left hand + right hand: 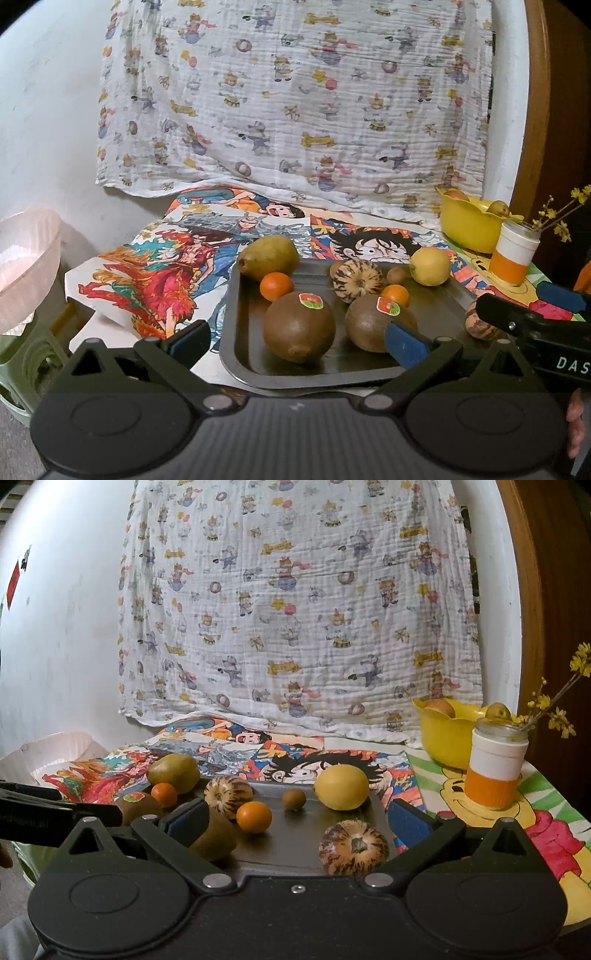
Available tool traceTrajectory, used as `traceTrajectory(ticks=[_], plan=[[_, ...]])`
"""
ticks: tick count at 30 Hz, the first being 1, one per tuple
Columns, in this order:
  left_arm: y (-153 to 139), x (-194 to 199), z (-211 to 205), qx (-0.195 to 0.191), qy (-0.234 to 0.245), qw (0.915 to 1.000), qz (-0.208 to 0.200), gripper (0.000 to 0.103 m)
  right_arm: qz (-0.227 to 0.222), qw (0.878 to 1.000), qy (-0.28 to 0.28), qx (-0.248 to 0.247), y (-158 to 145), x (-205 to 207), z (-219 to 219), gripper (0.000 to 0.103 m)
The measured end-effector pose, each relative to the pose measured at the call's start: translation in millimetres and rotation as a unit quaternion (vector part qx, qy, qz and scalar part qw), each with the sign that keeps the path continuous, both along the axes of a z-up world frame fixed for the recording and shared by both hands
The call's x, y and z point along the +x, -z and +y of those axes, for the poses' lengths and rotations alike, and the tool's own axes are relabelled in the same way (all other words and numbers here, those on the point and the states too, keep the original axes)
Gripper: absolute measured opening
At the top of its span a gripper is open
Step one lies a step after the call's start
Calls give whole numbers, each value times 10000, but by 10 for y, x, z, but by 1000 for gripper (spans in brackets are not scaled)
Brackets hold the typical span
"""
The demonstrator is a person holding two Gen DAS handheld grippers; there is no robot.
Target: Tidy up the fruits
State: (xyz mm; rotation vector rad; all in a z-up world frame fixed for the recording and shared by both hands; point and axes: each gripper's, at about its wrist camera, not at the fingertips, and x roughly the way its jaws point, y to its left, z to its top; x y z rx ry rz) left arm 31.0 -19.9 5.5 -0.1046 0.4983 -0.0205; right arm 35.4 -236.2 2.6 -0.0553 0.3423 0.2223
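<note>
A dark metal tray [436, 321] holds several fruits. In the left wrist view two brown kiwis with stickers [299, 326] [373, 323] lie nearest, and my left gripper [297, 343] stands open around them without touching. Behind are a green pear [267, 257], oranges [276, 286], a striped melon [356, 280] and a lemon [430, 266]. In the right wrist view my right gripper [295, 821] is open low over the tray's [332, 819] near edge. A second striped melon [354, 847] lies between its fingers, close to the right one. A kiwi [216, 834] sits by the left finger.
A yellow bowl [447, 738] with fruit and a white-and-orange jar [495, 768] with yellow twigs stand at the back right. A pink basin [26, 258] rests on a green stool [26, 354] to the left. Cartoon posters cover the table; a printed cloth hangs behind.
</note>
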Motion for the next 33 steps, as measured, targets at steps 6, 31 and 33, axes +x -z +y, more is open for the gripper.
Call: traceTrajectory(ticks=[6,31,33], plan=[[64,-58,35,4,-3,10000,21,102,85,9999,64,81,43,-49,-22,102],[243,-64,81,-420,156,9982,403,102,562,9984,22,-65,194,-89,66,102],[242,-65,81,-425,155,9981,407,102,613,9981,17,-43,202,-90,65,102]])
